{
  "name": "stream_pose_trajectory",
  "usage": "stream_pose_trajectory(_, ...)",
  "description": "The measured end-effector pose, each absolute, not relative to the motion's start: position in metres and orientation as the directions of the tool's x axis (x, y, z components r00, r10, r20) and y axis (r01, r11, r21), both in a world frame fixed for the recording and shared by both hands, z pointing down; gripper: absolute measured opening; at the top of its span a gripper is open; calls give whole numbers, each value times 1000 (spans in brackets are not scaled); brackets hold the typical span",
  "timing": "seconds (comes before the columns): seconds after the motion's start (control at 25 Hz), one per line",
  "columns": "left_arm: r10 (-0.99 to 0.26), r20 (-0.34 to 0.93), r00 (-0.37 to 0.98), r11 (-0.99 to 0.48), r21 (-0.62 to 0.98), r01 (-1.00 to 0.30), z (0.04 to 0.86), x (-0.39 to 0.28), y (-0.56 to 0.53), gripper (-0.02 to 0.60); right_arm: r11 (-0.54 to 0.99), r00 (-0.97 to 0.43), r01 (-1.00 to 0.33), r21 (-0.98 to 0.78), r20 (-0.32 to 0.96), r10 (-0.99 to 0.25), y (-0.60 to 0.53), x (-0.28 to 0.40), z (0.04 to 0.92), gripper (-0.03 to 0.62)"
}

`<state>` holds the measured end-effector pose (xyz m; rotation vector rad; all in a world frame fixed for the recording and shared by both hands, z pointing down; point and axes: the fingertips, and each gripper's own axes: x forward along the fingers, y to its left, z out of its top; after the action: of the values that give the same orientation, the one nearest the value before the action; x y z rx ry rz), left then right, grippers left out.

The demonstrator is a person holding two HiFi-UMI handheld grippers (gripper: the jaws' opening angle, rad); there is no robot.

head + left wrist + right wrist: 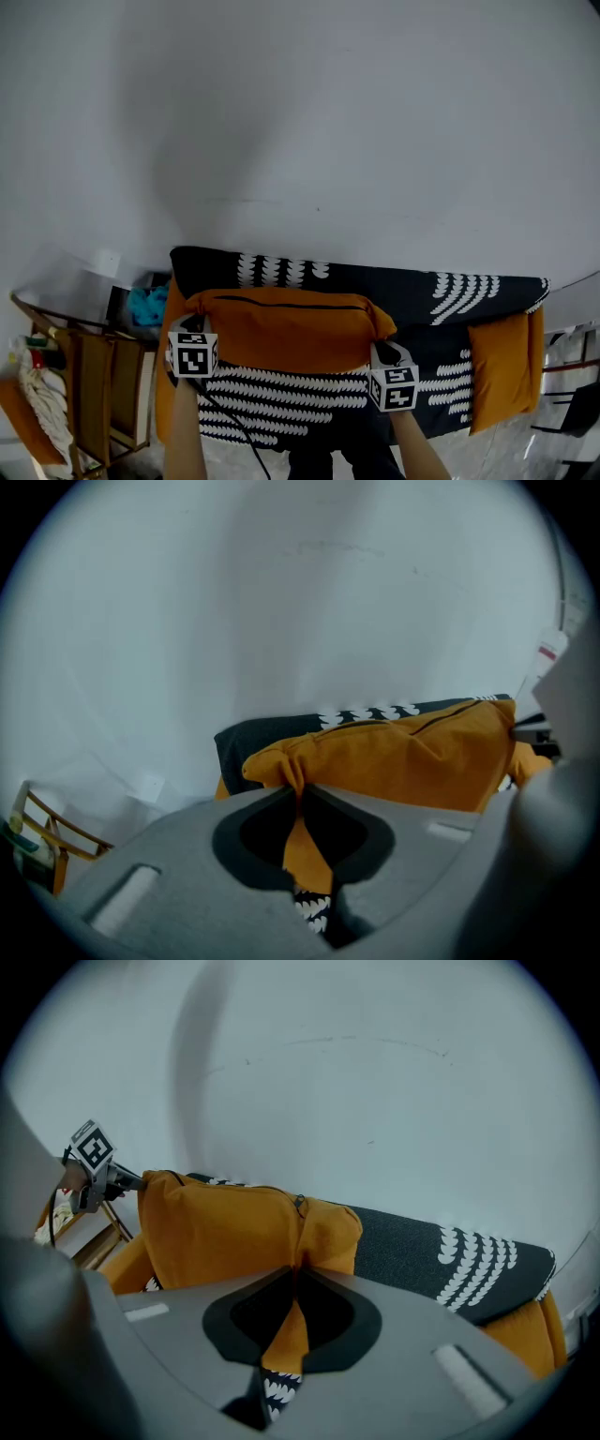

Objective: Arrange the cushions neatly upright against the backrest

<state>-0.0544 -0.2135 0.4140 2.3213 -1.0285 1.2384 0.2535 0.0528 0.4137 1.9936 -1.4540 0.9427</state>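
Orange fabric is pinched in both pairs of jaws: the left gripper [298, 797] is closed on one corner of the orange cushion [286, 328], the right gripper [295, 1274] on the opposite corner, just before the backrest [394, 281]. Such thin pinches may slip, so the cushion could drop or land tilted. The sofa cover [281, 389] is dark with a white pattern; behind stands a plain grey wall [328, 122], and a wooden rack [89, 384] at the left

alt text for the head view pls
The left gripper and right gripper each pinch an end of an orange cushion, holding it across a dark, white-patterned sofa. A second orange cushion sits at the sofa's right end, below a pale wall.
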Motion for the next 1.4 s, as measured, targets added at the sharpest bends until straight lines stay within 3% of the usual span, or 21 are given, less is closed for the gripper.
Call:
stream_pose_trajectory(0.44, -493, 786, 373, -673, -73, -736, 423, -40, -225, 65, -361, 234, -932, 9, 778, -584, 45, 275, 433, 44)
stream_pose_trajectory(0.6, -526, 770, 361, -663, -106, -741, 419, -42, -229, 138, -404, 266, -915, 12, 770, -580, 45, 288, 431, 141)
stream_pose_trajectory(0.8, -543, 755, 369, -652, -102, -751, 410, -43, -218, 146, -416, 296, -909, 16, 730, -617, 44, 297, 412, 212)
stream_pose_trajectory(0.96, -555, 727, 405, -634, -54, -772, 392, -36, -206, 146, -418, 311, -908, 5, 676, -668, 40, 296, 385, 187)
stream_pose_trajectory(1.16, -595, 651, 472, -631, -13, -776, 345, -22, -193, 146, -414, 333, -910, -2, 590, -736, 30, 289, 338, 86)
stream_pose_trajectory(1.4, -654, 525, 544, -619, 43, -785, 268, -9, -176, 146, -384, 335, -923, -11, 467, -818, 17, 277, 271, 36)
